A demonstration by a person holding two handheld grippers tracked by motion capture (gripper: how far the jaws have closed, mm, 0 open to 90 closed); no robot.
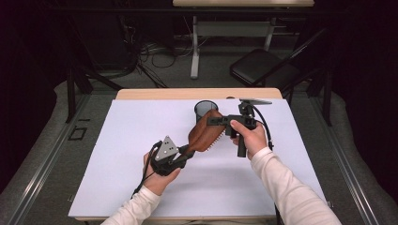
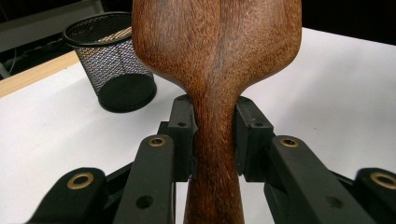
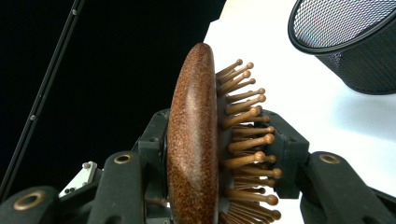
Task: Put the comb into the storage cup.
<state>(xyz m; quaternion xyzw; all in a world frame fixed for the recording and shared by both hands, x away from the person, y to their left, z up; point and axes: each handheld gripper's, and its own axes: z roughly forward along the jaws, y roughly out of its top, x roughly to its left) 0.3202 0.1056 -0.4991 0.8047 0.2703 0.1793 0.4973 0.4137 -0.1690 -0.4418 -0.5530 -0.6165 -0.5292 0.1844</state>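
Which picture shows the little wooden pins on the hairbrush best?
The right gripper view: the brush's pins stick out sideways, close up, round tips clear. The high view shows them as a tiny fringe under the hairbrush. The left gripper view shows its smooth wooden back.

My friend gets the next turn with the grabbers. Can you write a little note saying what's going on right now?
Left gripper: jaws shut on the handle of the wooden hairbrush.
Right gripper: jaws shut across the brush's head, one on the smooth back, one on the pins.
The brush is held up off the white table, tilted, its head right beside the black mesh cup.
Done: brush picked up, gripped by both.
Left: probably standing it in the cup, which looks empty; one gripper likely has to let go first.
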